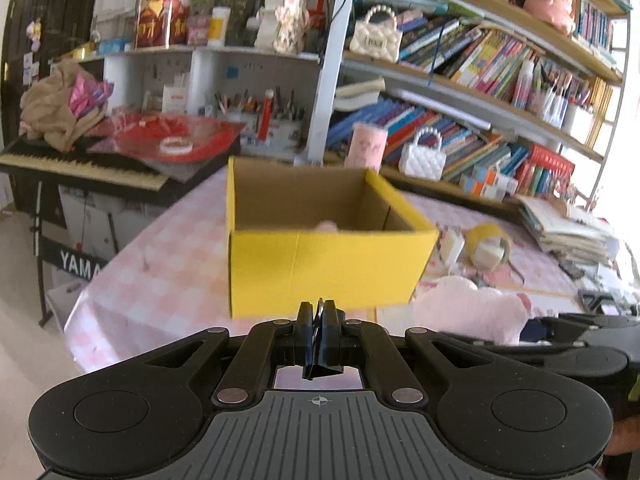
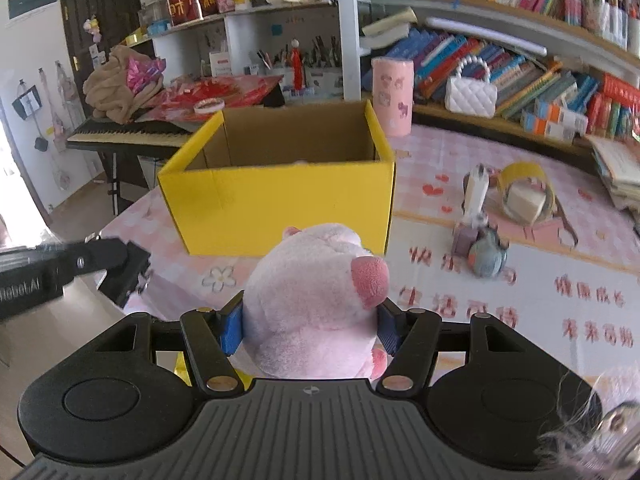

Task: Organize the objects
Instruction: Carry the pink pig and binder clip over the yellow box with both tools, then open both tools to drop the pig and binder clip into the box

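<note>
An open yellow cardboard box [image 1: 320, 264] [image 2: 280, 208] stands on the pink checked tablecloth [image 2: 440, 160]. Something pink [image 1: 328, 225] shows low inside it. My right gripper [image 2: 310, 320] is shut on a pink plush pig [image 2: 316, 300], whose sides sit between the blue pads [image 2: 231, 330] just in front of the box. In the left wrist view the pig [image 1: 472, 308] appears at the lower right, beside the box. My left gripper [image 1: 319, 312] is shut with nothing seen between its fingers, close to the box's near wall. It also shows at the left of the right wrist view [image 2: 124, 268].
To the right of the box lie a yellow tape roll [image 2: 524, 196], a white figure [image 2: 476, 192] and a small grey toy [image 2: 488, 256]. A pink cylinder [image 2: 392, 96] stands behind the box. A keyboard [image 2: 128, 132] lies to the left, and bookshelves [image 1: 480, 80] are behind.
</note>
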Demonstrator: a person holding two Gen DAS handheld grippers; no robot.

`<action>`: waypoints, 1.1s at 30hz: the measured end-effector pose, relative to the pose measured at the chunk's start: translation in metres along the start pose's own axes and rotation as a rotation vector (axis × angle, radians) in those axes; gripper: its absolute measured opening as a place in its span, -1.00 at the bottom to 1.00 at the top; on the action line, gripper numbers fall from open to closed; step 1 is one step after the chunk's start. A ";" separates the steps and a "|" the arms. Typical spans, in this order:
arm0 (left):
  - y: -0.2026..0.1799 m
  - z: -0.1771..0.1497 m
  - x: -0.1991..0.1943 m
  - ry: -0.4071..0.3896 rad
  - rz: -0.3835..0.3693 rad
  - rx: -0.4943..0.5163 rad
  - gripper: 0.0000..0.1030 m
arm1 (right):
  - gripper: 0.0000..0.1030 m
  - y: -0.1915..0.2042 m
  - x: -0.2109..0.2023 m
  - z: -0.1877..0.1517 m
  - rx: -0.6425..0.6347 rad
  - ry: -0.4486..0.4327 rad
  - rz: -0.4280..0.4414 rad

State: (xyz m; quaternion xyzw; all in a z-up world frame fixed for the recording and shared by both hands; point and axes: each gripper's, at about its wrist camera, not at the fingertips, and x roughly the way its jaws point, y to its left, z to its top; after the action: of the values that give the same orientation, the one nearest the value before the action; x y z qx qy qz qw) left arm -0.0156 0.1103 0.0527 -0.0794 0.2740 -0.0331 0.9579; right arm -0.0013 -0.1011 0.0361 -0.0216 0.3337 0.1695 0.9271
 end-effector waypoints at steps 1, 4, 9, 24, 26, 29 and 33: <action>0.000 0.005 0.002 -0.010 -0.001 -0.001 -0.95 | 0.18 0.000 0.000 0.004 -0.005 -0.008 -0.001; -0.003 0.023 0.009 -0.052 -0.002 -0.007 -0.95 | 0.18 -0.004 0.002 0.019 -0.004 -0.031 0.005; -0.007 0.049 0.026 -0.110 0.031 -0.008 -0.95 | 0.18 -0.014 0.010 0.055 -0.012 -0.111 0.022; -0.007 0.074 0.137 -0.032 0.164 0.020 -0.95 | 0.18 -0.045 0.104 0.138 -0.087 -0.138 0.091; -0.007 0.070 0.148 -0.002 0.176 0.023 -0.95 | 0.18 -0.044 0.118 0.139 -0.103 -0.120 0.093; -0.007 0.066 0.162 0.039 0.192 0.028 -0.95 | 0.18 -0.042 0.140 0.143 -0.129 -0.095 0.103; -0.009 0.062 0.175 0.077 0.208 0.040 -0.95 | 0.18 -0.037 0.171 0.146 -0.179 -0.036 0.110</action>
State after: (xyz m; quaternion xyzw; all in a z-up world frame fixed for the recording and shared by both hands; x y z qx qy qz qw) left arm 0.1655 0.0909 0.0152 -0.0303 0.3166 0.0579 0.9463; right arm 0.2231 -0.0619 0.0397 -0.0828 0.3010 0.2498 0.9166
